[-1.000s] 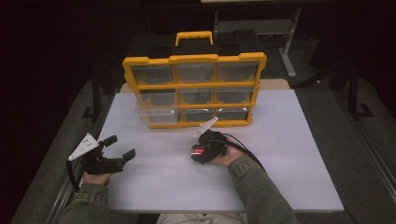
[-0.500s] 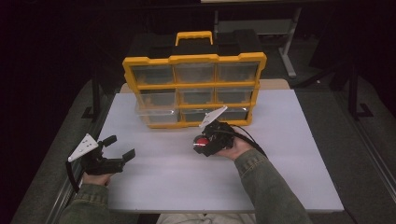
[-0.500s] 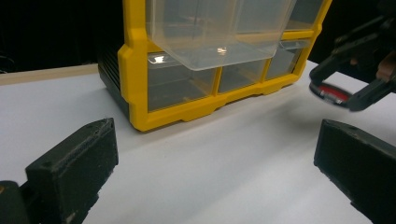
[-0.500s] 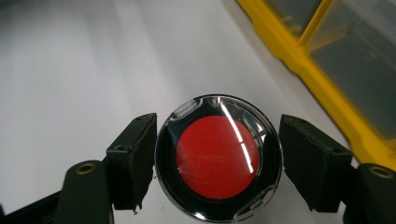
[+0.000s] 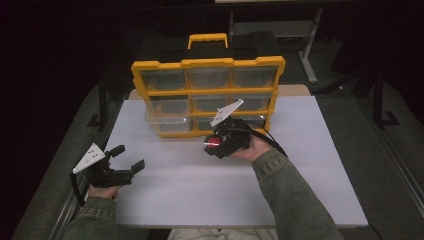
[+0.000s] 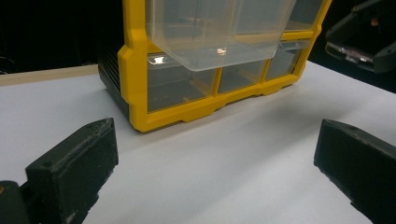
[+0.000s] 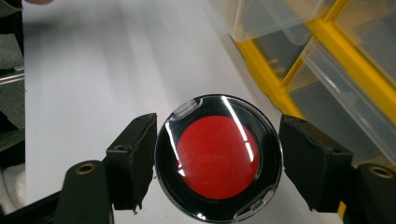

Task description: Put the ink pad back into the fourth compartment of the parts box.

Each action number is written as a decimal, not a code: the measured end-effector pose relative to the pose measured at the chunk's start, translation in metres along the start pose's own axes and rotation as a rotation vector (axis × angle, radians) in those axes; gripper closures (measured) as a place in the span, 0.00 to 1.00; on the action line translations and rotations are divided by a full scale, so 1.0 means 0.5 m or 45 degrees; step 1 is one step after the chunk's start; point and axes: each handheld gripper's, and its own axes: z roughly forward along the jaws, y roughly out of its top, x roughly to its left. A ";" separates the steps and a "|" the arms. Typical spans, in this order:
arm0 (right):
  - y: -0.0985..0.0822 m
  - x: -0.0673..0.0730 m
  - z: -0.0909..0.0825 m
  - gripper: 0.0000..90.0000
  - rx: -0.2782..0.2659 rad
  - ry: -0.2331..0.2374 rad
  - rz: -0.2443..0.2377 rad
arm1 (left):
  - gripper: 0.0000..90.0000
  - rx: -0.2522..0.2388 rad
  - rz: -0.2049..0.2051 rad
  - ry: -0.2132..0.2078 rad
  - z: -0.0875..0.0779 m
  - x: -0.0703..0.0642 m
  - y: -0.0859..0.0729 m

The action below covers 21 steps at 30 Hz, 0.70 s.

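A round black case with a red inside and a clear lid (image 7: 218,157) sits between the pads of my right gripper (image 7: 217,164), which is shut on it. In the high view that right gripper (image 5: 215,143) holds the round case (image 5: 213,141) in the air just in front of the yellow organizer (image 5: 207,64). One clear drawer (image 5: 167,119) of the organizer's middle row, at the left, stands pulled out. My left gripper (image 5: 130,156) rests near the table's front left, open, with nothing between its jaws. In the left gripper view the left gripper (image 6: 215,172) faces the organizer (image 6: 135,93) and the pulled-out drawer (image 6: 215,32).
The white table (image 5: 300,165) has bare room in front of and to the right of the organizer. The organizer has a yellow carry handle (image 5: 207,39) on top. Dark floor and a metal stand (image 5: 310,45) lie beyond the table.
My right gripper has risen with the round case and now hangs higher in front of the organizer's lower drawers. The left gripper has stayed where it was.
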 end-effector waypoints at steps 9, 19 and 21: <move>0.039 -0.008 -0.028 0.32 -0.010 -0.016 -0.012 | 0.00 0.002 -0.002 -0.005 0.001 0.000 0.000; 0.085 -0.016 -0.052 0.32 -0.045 -0.032 -0.030 | 0.00 0.004 -0.003 -0.008 0.002 0.000 -0.001; 0.096 -0.016 -0.053 0.32 -0.043 -0.033 -0.035 | 0.00 0.004 -0.006 -0.010 0.002 0.000 -0.001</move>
